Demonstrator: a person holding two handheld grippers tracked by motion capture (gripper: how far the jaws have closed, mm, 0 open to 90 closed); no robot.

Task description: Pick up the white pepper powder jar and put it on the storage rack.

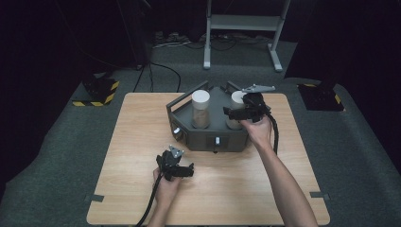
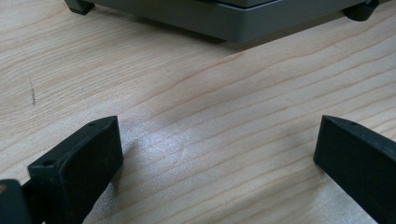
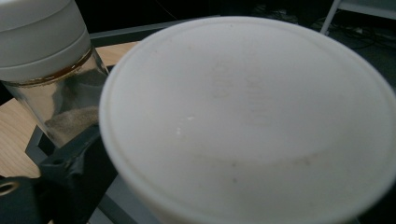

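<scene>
Jar (image 1: 235,111) with a white lid stands in the right socket of a grey machine (image 1: 208,124) at the back of a pale wooden table (image 1: 118,156); a second jar (image 1: 200,109) stands in the left socket. The right gripper (image 1: 236,112) sits at the first jar, its jaws spread wide to either side of the lid, though whether the pads touch it is hard to tell. The left gripper (image 1: 182,170) rests low over bare wood near the front, jaws wide apart and empty. Grey carpet (image 1: 56,156) surrounds the table, with yellow-and-black striped blocks (image 1: 97,92), loose cables (image 1: 161,71) and a white metal stand (image 1: 243,28) in the dark room behind.
</scene>
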